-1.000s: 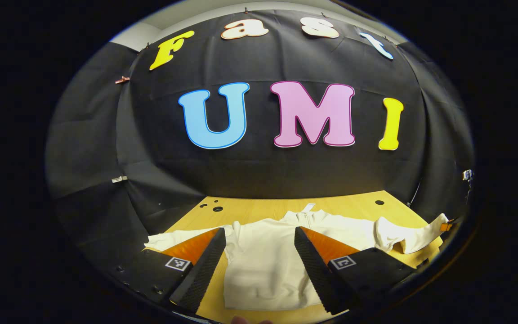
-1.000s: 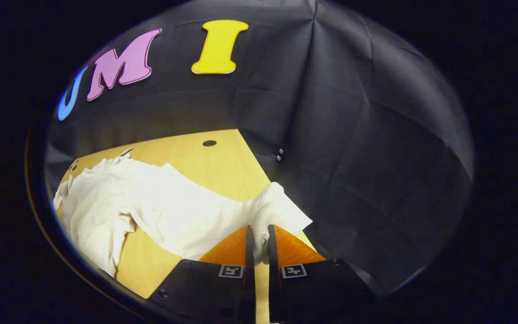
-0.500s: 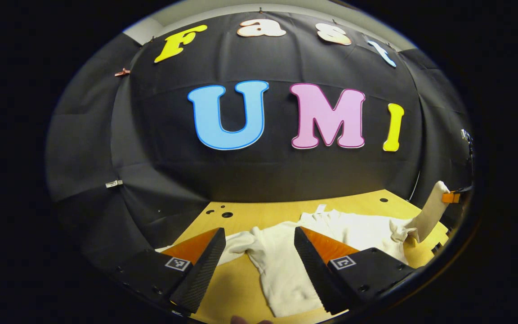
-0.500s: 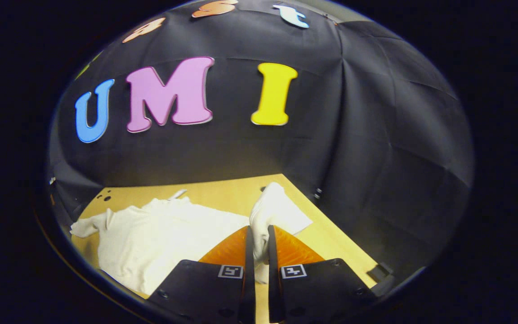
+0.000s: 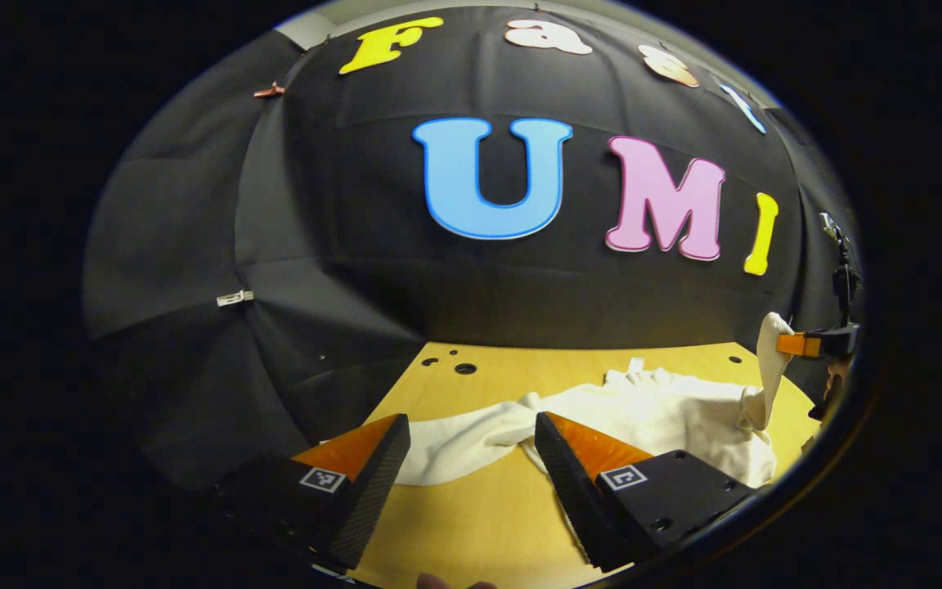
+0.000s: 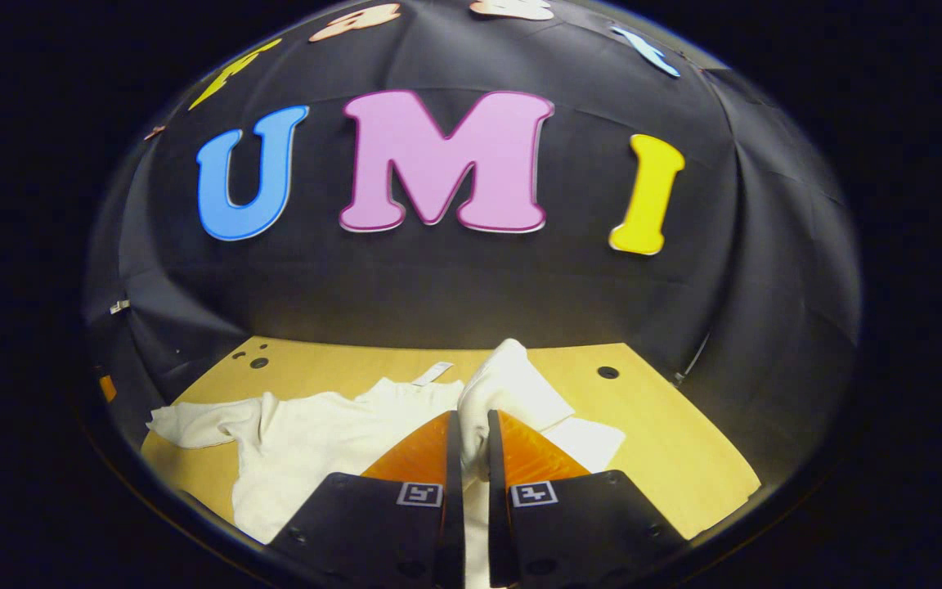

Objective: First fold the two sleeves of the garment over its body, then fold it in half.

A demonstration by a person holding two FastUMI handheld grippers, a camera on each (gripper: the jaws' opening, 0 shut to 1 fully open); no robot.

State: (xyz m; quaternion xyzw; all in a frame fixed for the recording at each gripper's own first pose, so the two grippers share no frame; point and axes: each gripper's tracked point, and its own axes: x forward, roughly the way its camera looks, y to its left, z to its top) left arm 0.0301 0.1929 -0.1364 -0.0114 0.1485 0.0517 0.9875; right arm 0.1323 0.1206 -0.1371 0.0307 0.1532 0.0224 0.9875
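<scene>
On the wooden table (image 5: 479,523), a white garment (image 5: 667,417) lies spread flat, its collar toward the far wall. Starting at the left, in the left gripper view the left sleeve (image 5: 463,438) stretches out flat along the table, and the left gripper (image 5: 471,466) hangs just near of it with its jaws wide apart and nothing between them. The cuff end of that sleeve sits between the two fingers as seen from here, though the gripper looks to be above the cloth and not touching it.

Moving right, the garment's body rests in the middle of the table. At its right edge the right sleeve (image 6: 508,388) is lifted off the table, pinched between the nearly closed jaws of the right gripper (image 6: 471,458), which is clamped on the cloth; in the left gripper view the same sleeve stands up from the table at the far right (image 5: 769,360).

The first step seems under way: the right sleeve is raised but not yet laid over the body. The next move likely calls for carrying it leftward across the chest and letting go, then the left gripper dropping to pinch its own sleeve.
</scene>
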